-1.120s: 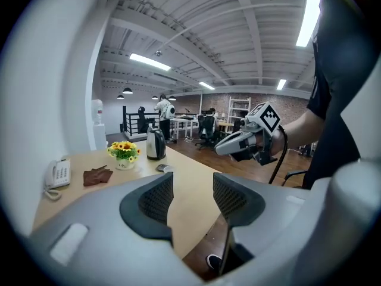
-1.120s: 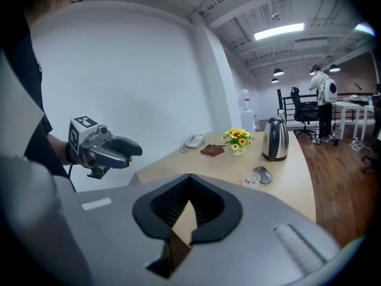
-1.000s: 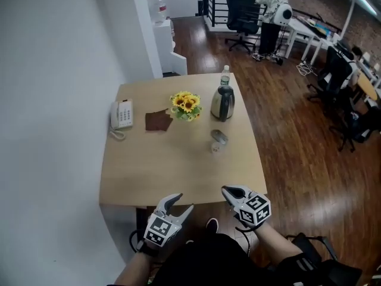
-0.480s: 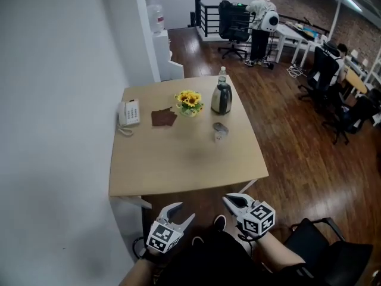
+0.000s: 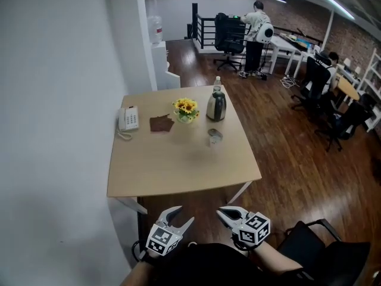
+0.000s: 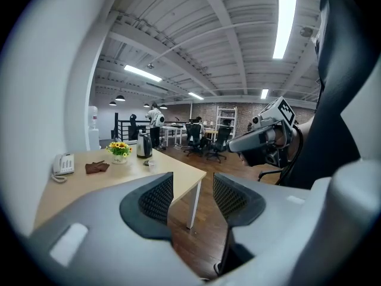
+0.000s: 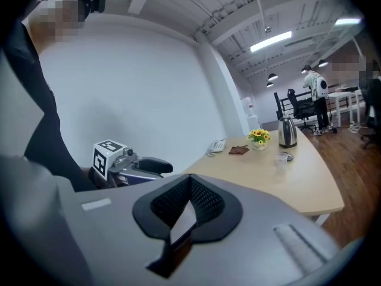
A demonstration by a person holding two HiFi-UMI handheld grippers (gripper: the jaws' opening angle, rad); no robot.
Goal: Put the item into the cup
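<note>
A small clear cup (image 5: 212, 140) stands on the wooden table (image 5: 178, 171), right of its middle, with a small grey flat item (image 5: 215, 133) lying just behind it. Both show again in the right gripper view, the cup (image 7: 280, 160) in front of the item (image 7: 287, 156). My left gripper (image 5: 181, 215) hangs open and holds nothing, low in front of my body and well short of the table's near edge. My right gripper (image 5: 223, 213) is beside it, shut with nothing between its jaws. The left gripper view shows the open jaws (image 6: 191, 198) and the right gripper (image 6: 262, 139) beyond them.
Further back on the table are a white phone (image 5: 127, 119), a brown cloth (image 5: 161, 123), a pot of yellow flowers (image 5: 186, 109), a steel kettle (image 5: 215, 106) and a bottle (image 5: 217, 83). A white wall runs along the left. Office chairs (image 5: 324, 100) and a standing person (image 5: 257, 28) are at the far right.
The head view has drawn back and lifted, so the table looks smaller and farther off. Both grippers stay low in front of my body, the left open and the right shut.
</note>
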